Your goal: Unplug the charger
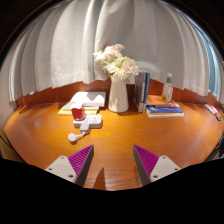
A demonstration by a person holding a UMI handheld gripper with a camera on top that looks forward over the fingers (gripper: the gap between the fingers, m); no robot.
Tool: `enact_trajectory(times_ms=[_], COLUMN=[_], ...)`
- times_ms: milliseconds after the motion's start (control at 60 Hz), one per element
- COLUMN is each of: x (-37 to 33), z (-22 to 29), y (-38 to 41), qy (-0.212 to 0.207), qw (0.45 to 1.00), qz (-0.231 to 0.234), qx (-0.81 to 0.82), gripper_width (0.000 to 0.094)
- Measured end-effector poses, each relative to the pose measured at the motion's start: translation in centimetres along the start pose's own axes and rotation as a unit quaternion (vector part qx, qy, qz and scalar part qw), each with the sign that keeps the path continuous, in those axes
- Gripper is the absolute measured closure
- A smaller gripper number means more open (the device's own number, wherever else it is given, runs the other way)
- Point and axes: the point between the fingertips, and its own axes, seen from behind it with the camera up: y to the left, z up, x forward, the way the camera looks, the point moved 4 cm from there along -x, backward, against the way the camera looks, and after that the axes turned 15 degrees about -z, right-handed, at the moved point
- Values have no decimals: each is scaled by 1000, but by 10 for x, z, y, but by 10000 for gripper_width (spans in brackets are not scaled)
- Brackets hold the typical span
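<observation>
Looking along our gripper [108, 163], its pink-padded fingers parted and holding nothing, we see the white charger [82, 125] plugged in, far left of the fingers on the wooden table [120, 140]; a flower vase [118, 92] stands beyond, books [164, 107] far right.

A wooden table [45, 135] fills the middle and lower frame. At centre, toward the back, stands a white vase [118, 95] of pale flowers — left of it a stack of books [84, 101], right of it more books [163, 107] and a bottle [168, 88]. At centre left lies a white power strip [85, 126] with a red-topped plug.
</observation>
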Motion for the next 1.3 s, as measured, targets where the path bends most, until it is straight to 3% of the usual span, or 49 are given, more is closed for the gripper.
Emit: enact_trajectory(times_ms=[233, 600, 667, 717, 800, 933, 1050, 1083, 1183, 1250, 1300], x=[50, 169, 184, 191, 191, 190, 190, 178, 108, 67, 55], z=[11, 87, 93, 96, 96, 95, 102, 129, 257, 312, 307], y=[134, 219, 222, 225, 223, 223, 223, 221, 198, 173, 153], qy=[6, -14, -12, -14, -8, -17, 29, 3, -135, -180, -193], qw=[999, 999, 1000, 1000, 1000, 1000, 1000, 1000, 980, 976, 977], qz=[47, 29, 22, 21, 26, 8, 7, 18, 78, 64, 55], qx=[-16, -17, -18, -17, -13, -7, -2, 13, 122, 109, 72], gripper_width=[132, 137, 237, 442, 462, 572, 596, 608, 610, 611, 596])
